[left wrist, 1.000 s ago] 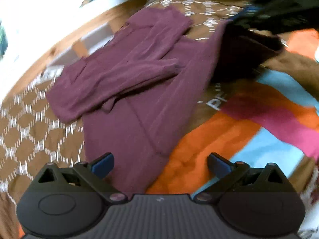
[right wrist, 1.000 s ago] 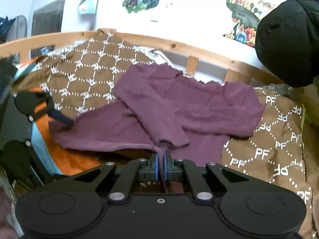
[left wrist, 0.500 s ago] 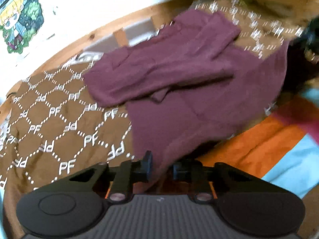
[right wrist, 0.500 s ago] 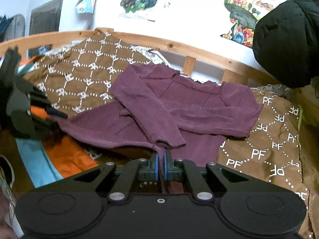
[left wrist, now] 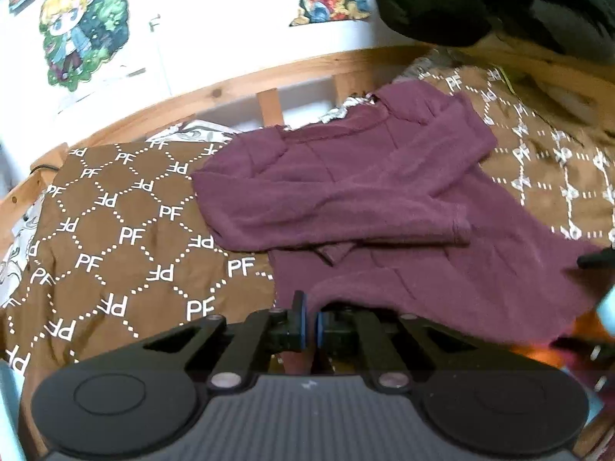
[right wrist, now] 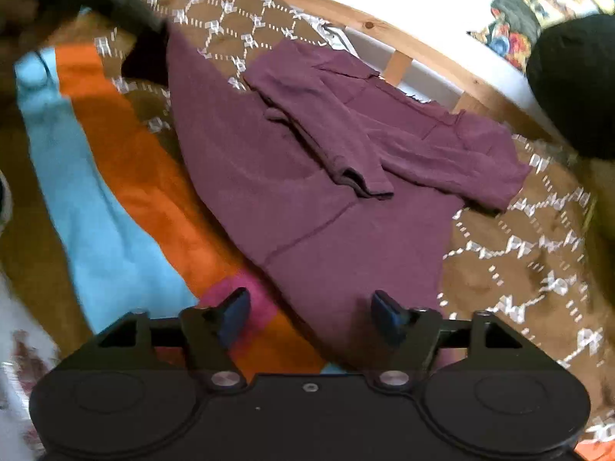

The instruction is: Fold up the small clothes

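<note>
In the left wrist view, the left tool (left wrist: pixel 309 324) has just closed, its blue pads pinched tight on the near hem of a maroon top (left wrist: pixel 384 192). The top lies spread on a bed, mostly over a brown blanket (left wrist: pixel 115 238) printed with white letters, with both sleeves folded across its chest. A wooden bed rail (left wrist: pixel 238 88) runs behind it, below a white wall with a cartoon poster (left wrist: pixel 80 27). A black bundle (left wrist: pixel 442 0) sits at the upper right.

In the right wrist view, the right tool (right wrist: pixel 311 313) has just opened and stands wide, with nothing between its pads; the lower edge of the top (right wrist: pixel 326 199) lies just beyond and beneath them. To the left of the top is a striped cover (right wrist: pixel 115 176) in orange, light blue and pink. The far corner of the hem is raised at the upper left, where the picture is blurred.
</note>
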`<state>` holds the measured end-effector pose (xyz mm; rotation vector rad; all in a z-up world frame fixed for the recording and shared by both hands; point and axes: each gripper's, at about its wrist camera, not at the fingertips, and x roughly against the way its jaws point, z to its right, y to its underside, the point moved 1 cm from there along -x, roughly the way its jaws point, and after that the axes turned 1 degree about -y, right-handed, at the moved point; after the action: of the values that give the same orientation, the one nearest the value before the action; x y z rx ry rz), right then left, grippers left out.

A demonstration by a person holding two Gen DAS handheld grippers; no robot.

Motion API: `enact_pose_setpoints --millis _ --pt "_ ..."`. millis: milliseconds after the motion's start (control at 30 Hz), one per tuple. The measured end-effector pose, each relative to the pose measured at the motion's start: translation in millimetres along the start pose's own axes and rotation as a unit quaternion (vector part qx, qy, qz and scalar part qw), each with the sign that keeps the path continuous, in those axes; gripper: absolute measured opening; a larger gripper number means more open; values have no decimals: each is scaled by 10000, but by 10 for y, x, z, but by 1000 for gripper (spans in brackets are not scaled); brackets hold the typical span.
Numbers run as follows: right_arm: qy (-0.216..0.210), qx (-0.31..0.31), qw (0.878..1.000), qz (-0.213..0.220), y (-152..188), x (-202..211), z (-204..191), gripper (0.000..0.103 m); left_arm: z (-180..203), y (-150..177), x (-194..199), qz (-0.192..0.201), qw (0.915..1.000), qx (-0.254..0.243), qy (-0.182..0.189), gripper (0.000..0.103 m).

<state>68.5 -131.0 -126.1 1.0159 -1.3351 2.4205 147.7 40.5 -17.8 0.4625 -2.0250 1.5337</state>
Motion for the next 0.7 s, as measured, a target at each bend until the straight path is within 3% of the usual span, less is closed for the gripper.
enact_pose_setpoints --millis 167,333,467,500,533,700 --pt "657 371 9971 33 -36 -106 -26 82 -84 -210 86 93 9992 394 -9 5" --pt "1195 475 9911 344 29 11 119 30 -151 -280 207 351 9980 509 -97 5" --pt "1270 651 9889 403 112 175 184 21 -165 -148 354 533 9954 743 -273 5" --pt "1274 623 9891 407 120 192 206 9 -160 -97 399 578 9944 829 -300 5" --pt "1285 572 9892 421 132 220 203 6 -145 -50 444 613 9935 890 -356 5" --pt "1342 292 9874 791 97 519 206 5 -69 142 752 776 9911 964 -488 5"
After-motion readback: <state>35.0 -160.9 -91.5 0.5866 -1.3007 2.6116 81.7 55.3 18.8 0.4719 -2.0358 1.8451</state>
